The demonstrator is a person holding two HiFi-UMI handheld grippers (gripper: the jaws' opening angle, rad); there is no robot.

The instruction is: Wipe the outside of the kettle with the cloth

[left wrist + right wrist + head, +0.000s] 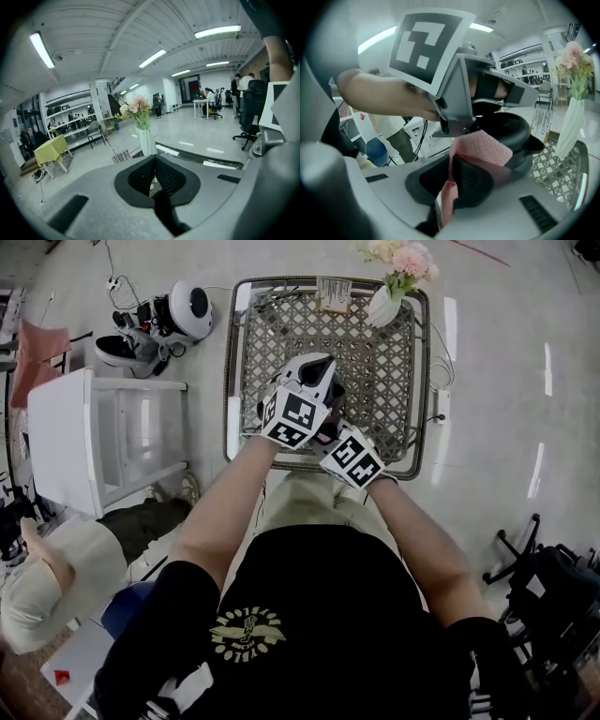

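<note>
Right gripper view: the right gripper [452, 161] clenches its jaws on the pink cloth [482, 147] near the black kettle [508, 125]; the left gripper [154, 158] holds its jaws pressed together above the kettle.

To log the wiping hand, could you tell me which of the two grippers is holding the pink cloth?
The right gripper: the pink cloth is clamped in its jaws; the left gripper has none.

We wear a black shirt [319, 606] with a gold emblem [246, 632]; beyond the shirt, our left gripper [321, 364] and right gripper [325, 434] bear black-and-white marker cubes [292, 416].
</note>
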